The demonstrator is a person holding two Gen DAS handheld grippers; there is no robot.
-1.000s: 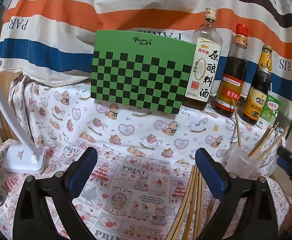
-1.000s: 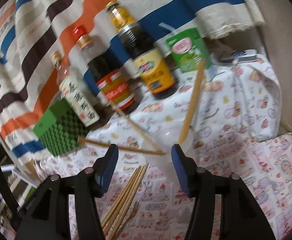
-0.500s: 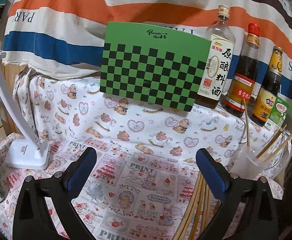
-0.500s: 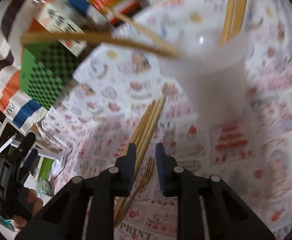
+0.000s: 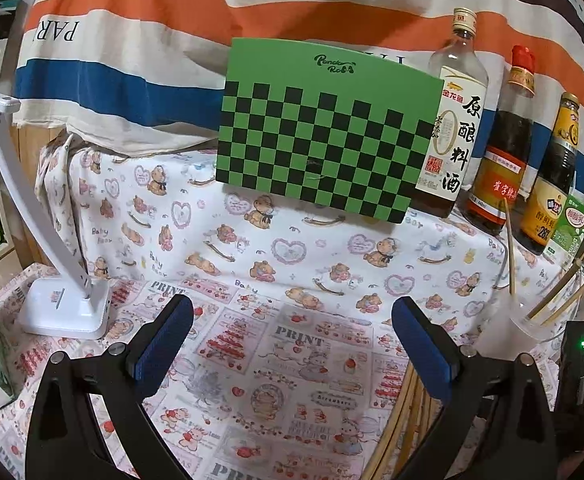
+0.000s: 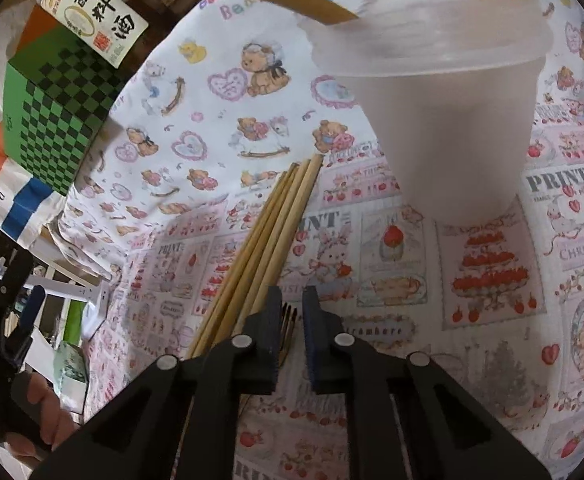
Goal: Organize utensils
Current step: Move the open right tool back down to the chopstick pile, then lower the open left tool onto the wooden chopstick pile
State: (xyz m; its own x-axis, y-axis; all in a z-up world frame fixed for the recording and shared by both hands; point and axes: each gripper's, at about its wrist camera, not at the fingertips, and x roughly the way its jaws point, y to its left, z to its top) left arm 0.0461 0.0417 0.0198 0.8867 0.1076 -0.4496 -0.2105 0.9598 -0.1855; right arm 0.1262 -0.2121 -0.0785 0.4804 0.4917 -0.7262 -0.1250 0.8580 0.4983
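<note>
The right claw (image 6: 292, 320), nearly closed, straddles a fork (image 6: 287, 326) beside chopsticks (image 6: 267, 236) lying before the cup (image 6: 444, 120) (more chopsticks inside), while the left claw (image 5: 292, 344) hangs wide open.

1. Three bottles (image 5: 453, 128) are seen standing behind the desk.
2. One frosted cup (image 6: 444, 92) is seen, with four chopsticks (image 5: 510, 248) standing in it.
3. Four loose chopsticks (image 6: 267, 236) are counted lying on the desk.
4. One fork (image 6: 287, 322) is seen.
5. One checkered board (image 5: 324, 128) and one lamp (image 5: 43, 240) are seen.
</note>
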